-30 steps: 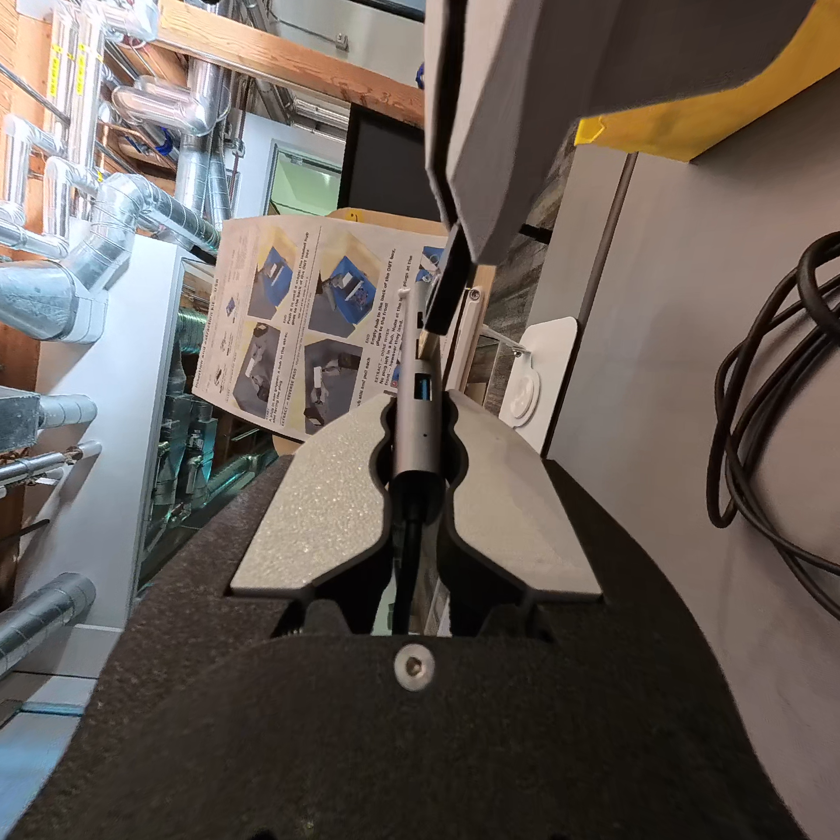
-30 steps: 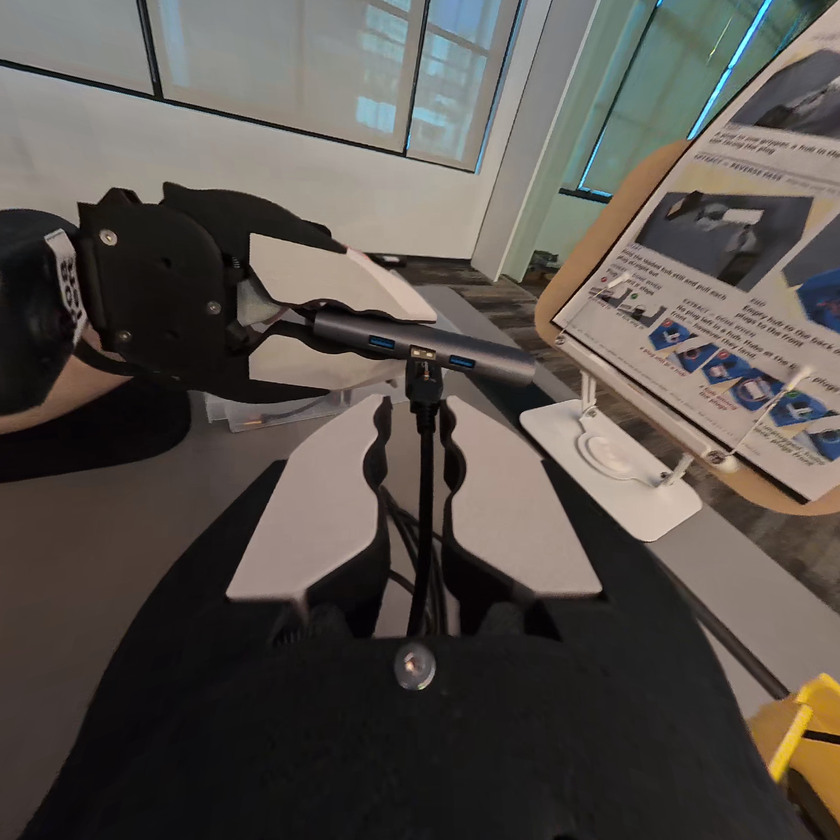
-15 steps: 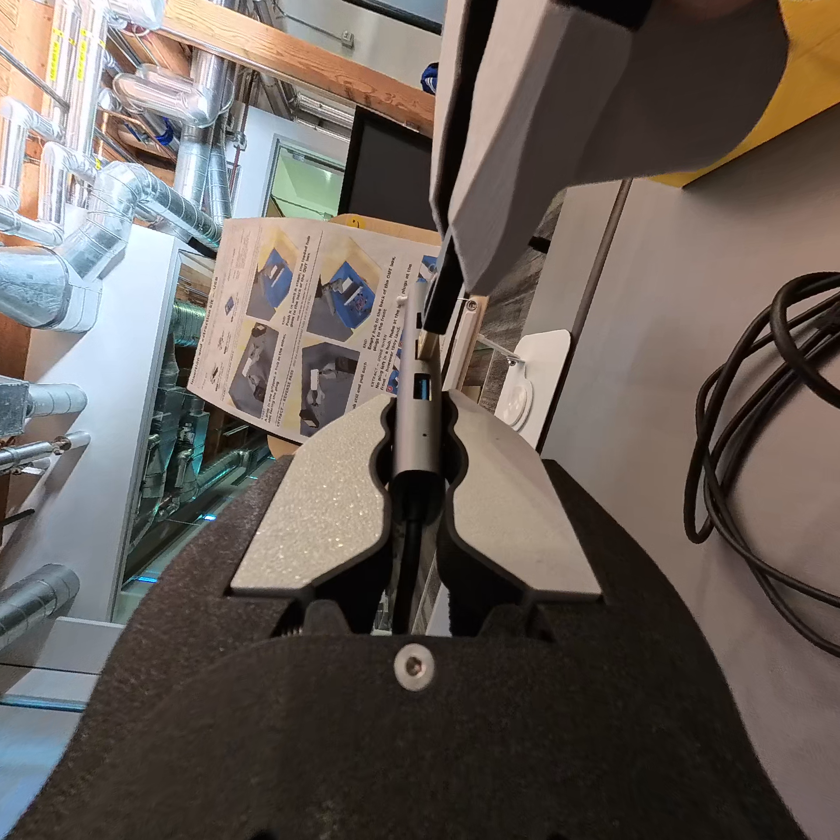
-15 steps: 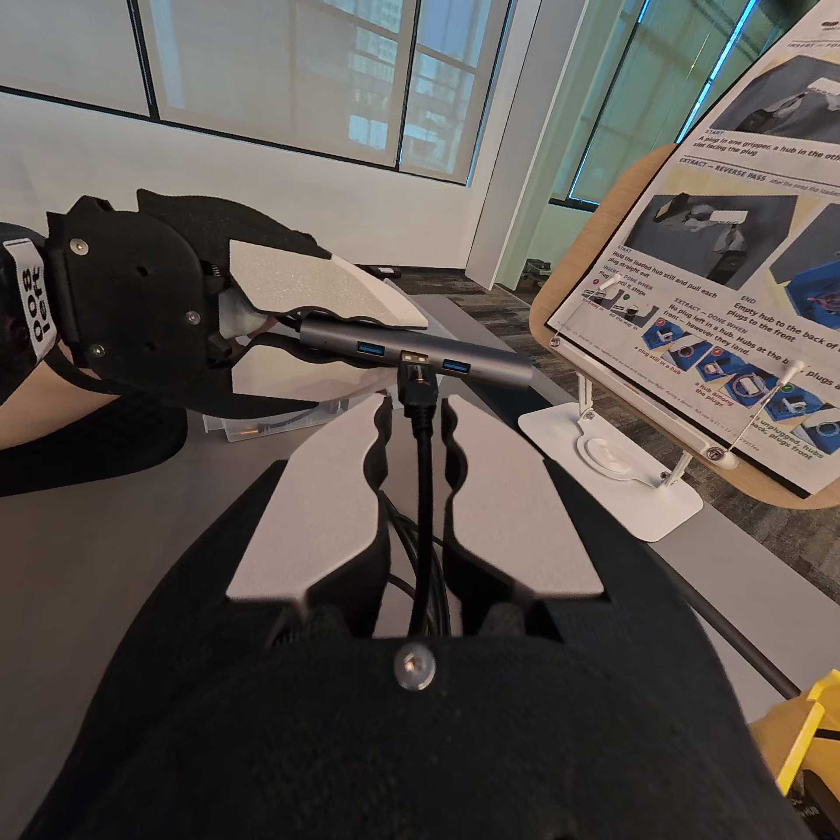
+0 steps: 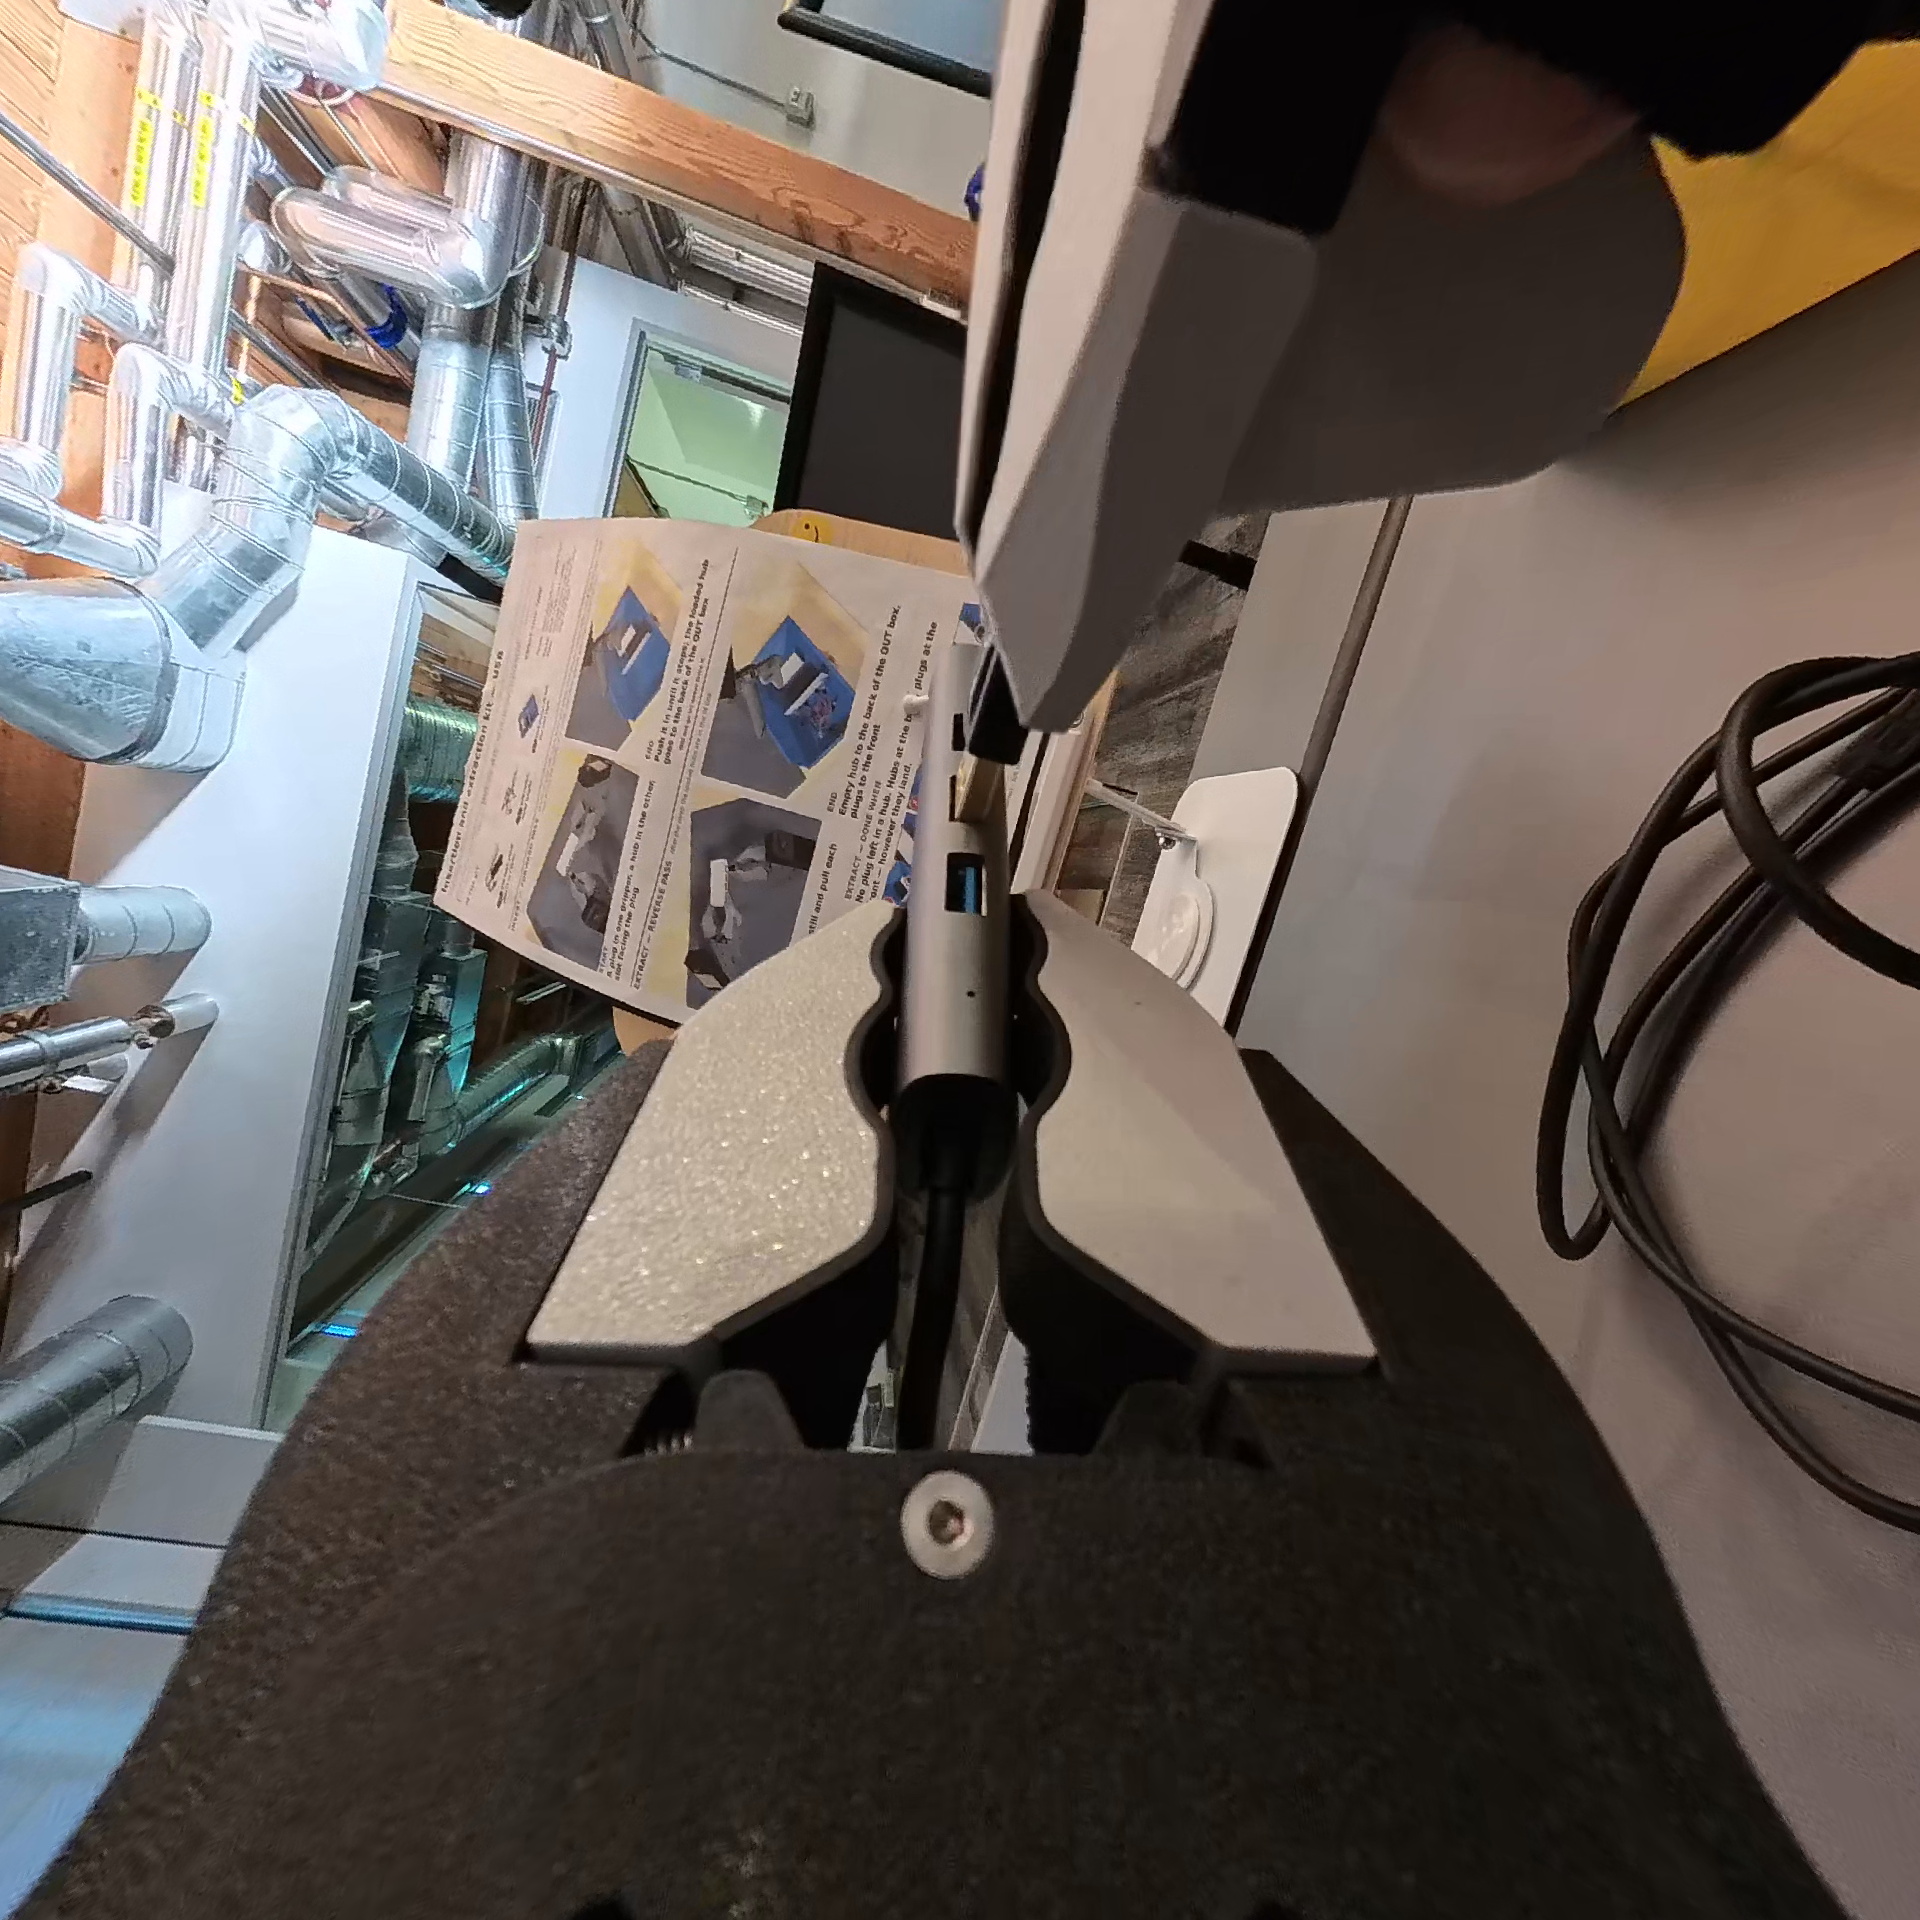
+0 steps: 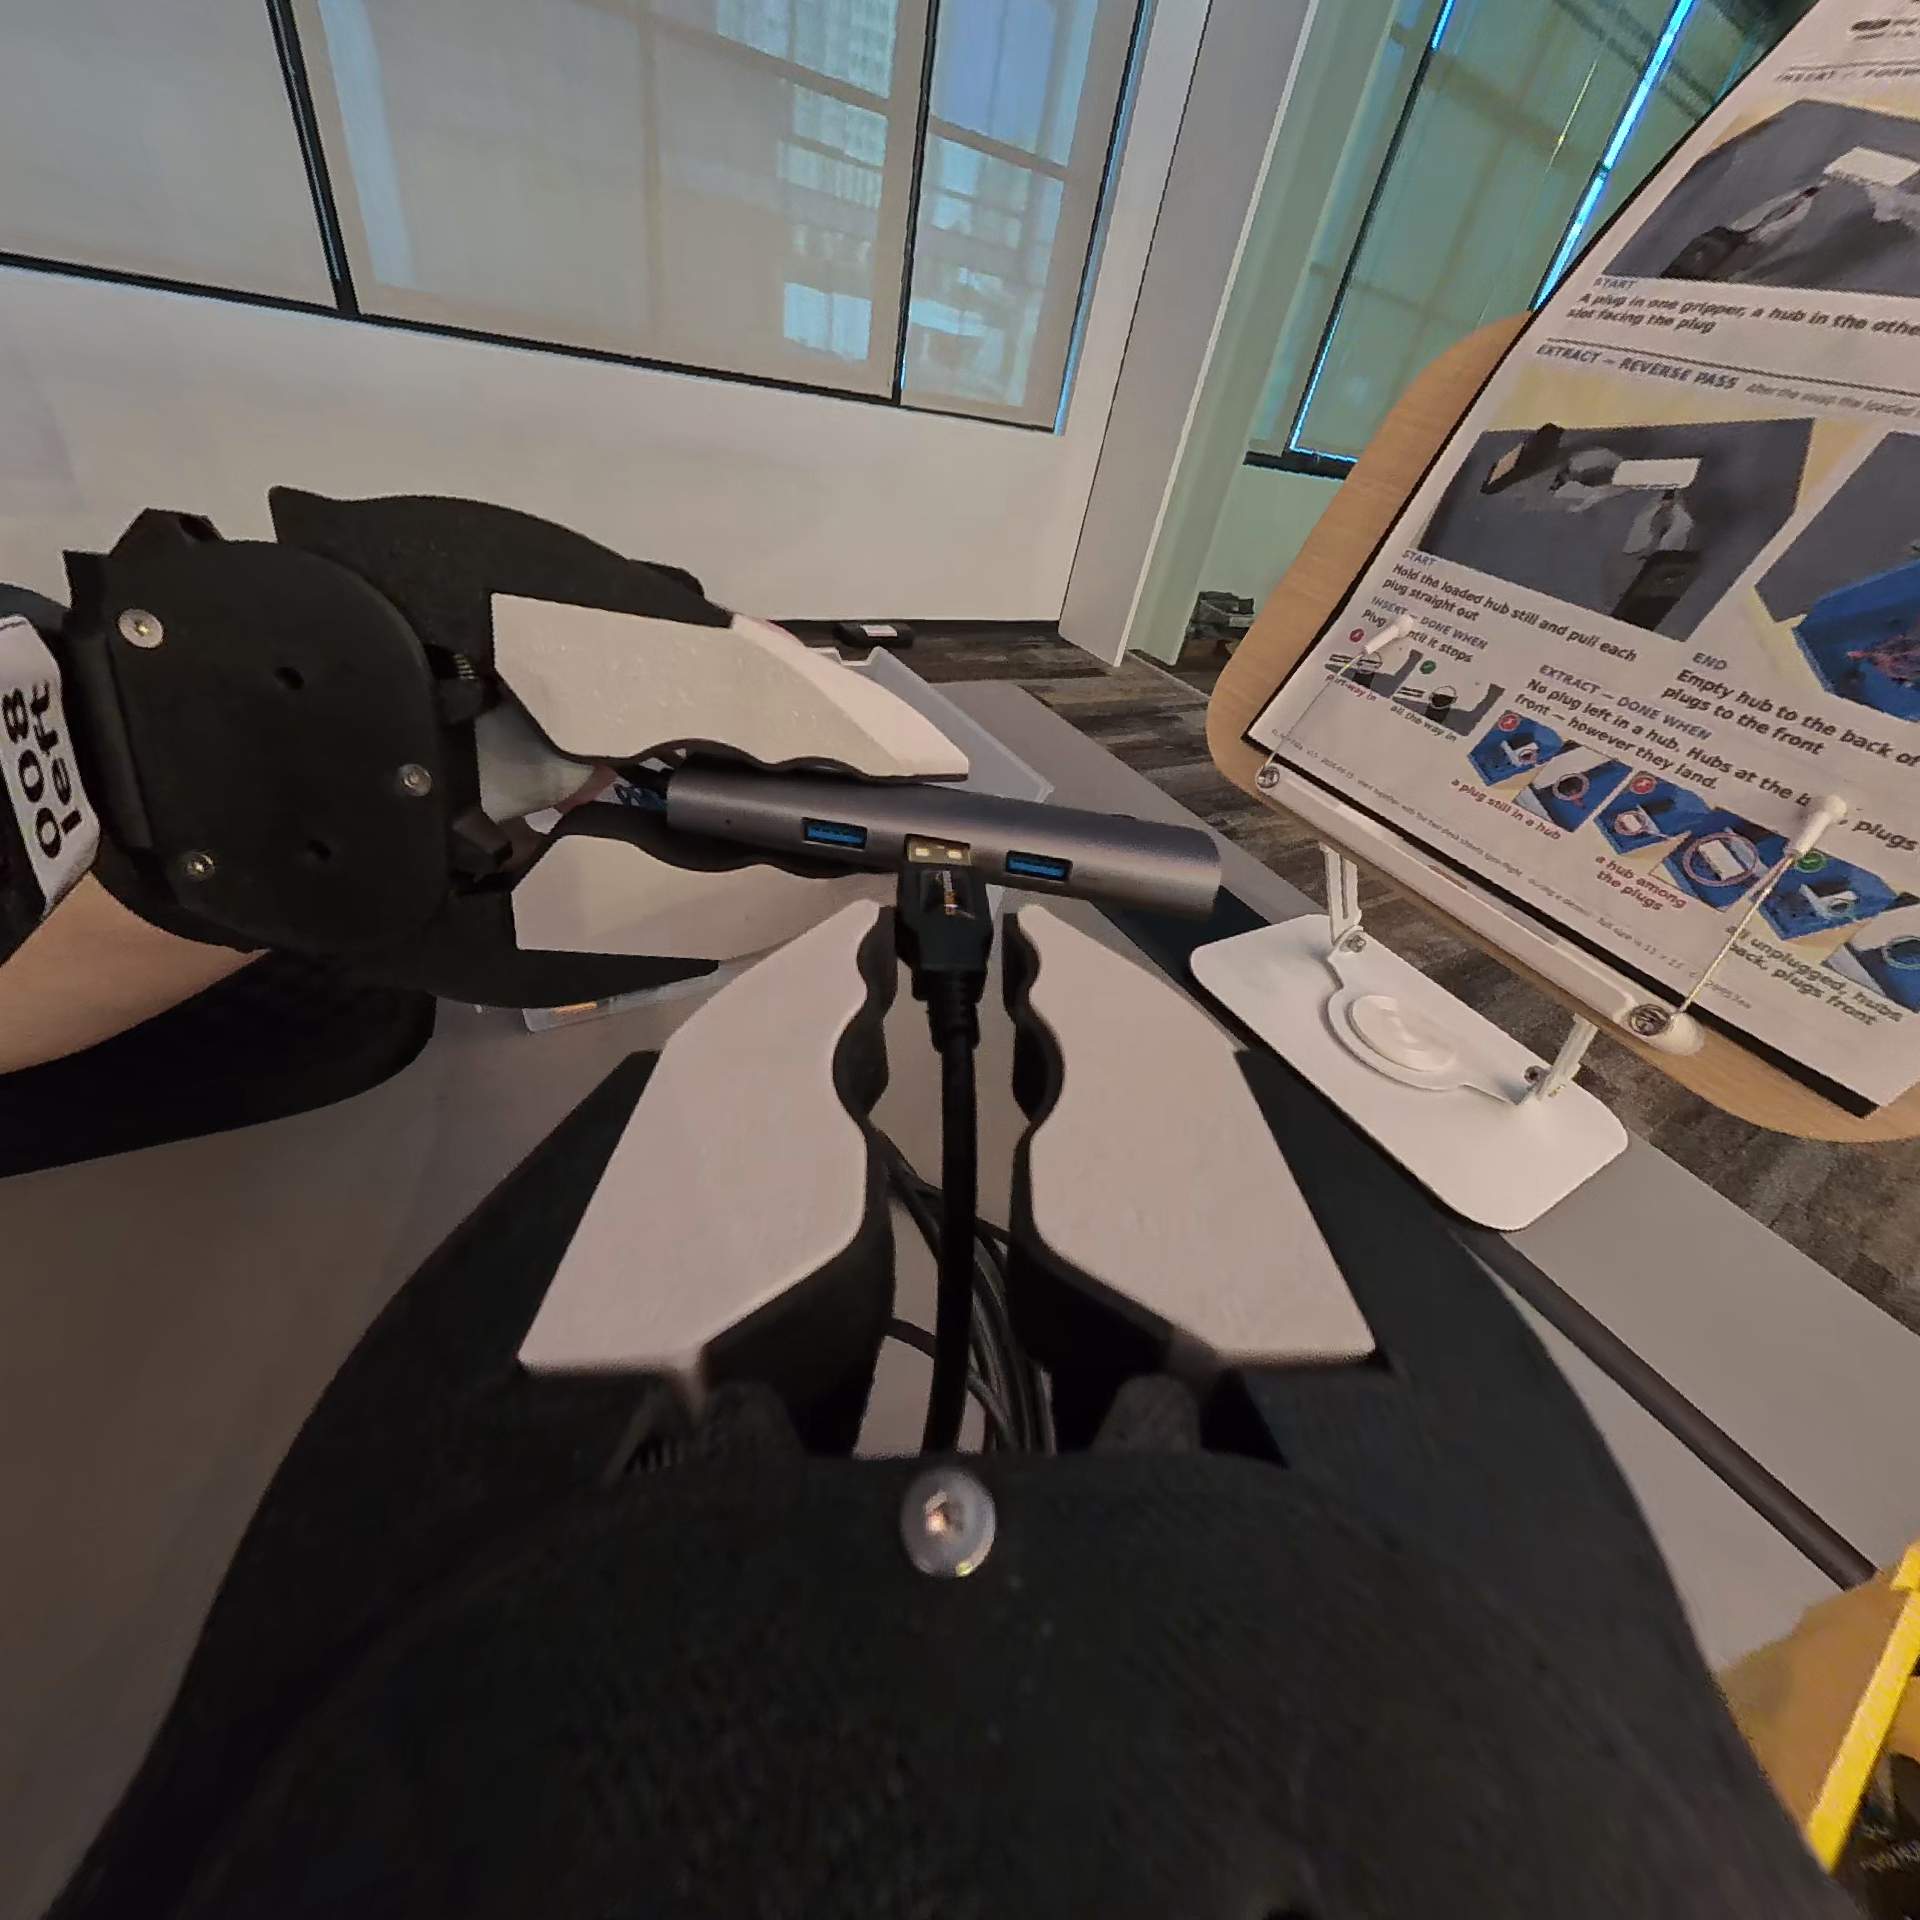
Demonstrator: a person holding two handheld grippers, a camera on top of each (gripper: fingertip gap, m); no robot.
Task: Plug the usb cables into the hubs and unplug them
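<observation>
Each hand-held gripper, left (image 5: pixel 954 914) and right (image 6: pixel 940 920), has a black, grainy body, one silver screw at centre, and two pale grey fingers (image 6: pixel 748 1132) with scalloped inner edges. The left unit carries a white marked band (image 6: pixel 42 769) at its rear.

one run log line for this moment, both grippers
left gripper: shut on slim grey metal usb hub | right gripper: shut on black usb plug | plug at hub's middle port, metal tip showing

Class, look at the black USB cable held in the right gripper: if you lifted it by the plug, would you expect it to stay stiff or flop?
Probably floppy: behind the plug the black USB cable trails off into loose loops on the grey table. The short moulded stretch near the plug looks stiffer, standing straight between the right gripper jaws. It seems thin, so likely light.
</observation>
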